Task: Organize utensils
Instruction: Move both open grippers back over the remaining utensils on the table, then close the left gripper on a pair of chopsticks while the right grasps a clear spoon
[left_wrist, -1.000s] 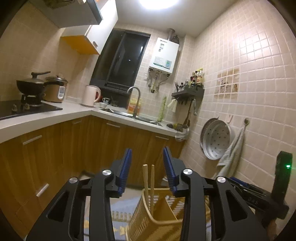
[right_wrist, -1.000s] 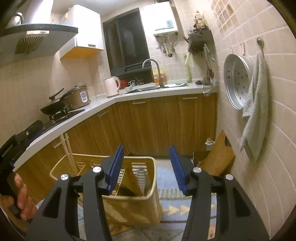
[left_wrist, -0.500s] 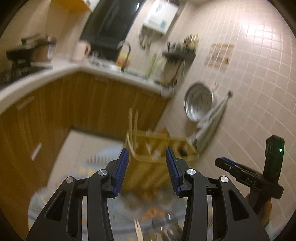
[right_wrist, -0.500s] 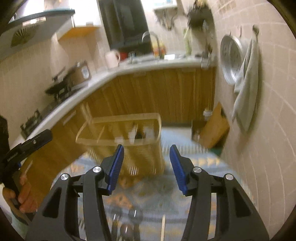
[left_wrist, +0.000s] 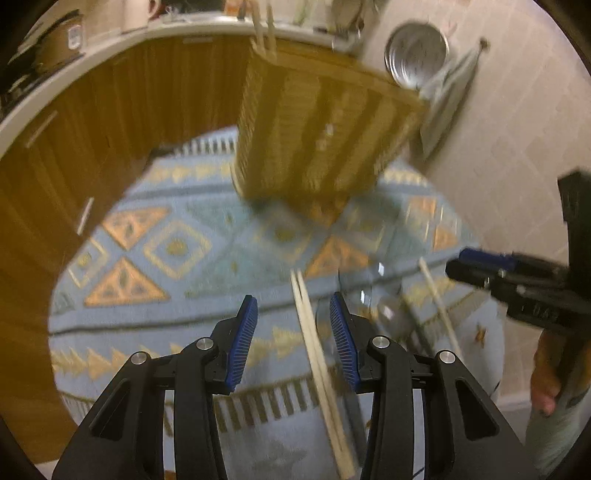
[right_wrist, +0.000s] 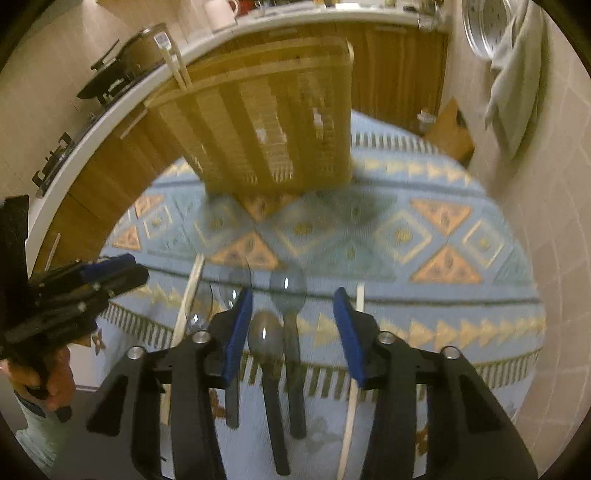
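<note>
A tan slatted utensil basket (left_wrist: 317, 133) stands on a blue patterned cloth (left_wrist: 177, 251), with two chopsticks (left_wrist: 264, 22) sticking up from its corner; it also shows in the right wrist view (right_wrist: 266, 122). A pair of wooden chopsticks (left_wrist: 317, 354) lies on the cloth between my left gripper's (left_wrist: 293, 332) open, empty jaws. Another chopstick (left_wrist: 439, 306) lies to the right. My right gripper (right_wrist: 293, 328) is open and empty above two dark spoons (right_wrist: 280, 332). Loose chopsticks (right_wrist: 188, 299) lie on either side, one at the right (right_wrist: 352, 398).
Wooden cabinets (left_wrist: 74, 129) with a white countertop curve around the left and back. A tiled wall (right_wrist: 554, 184) stands at the right with a hanging towel (right_wrist: 513, 81) and a metal pan (left_wrist: 415, 55). A wooden board (right_wrist: 448, 129) leans below.
Both grippers have tilted down from the room towards the cloth. The basket has shifted up in view, and the chopsticks and spoons on the cloth have come into view under the jaws.
</note>
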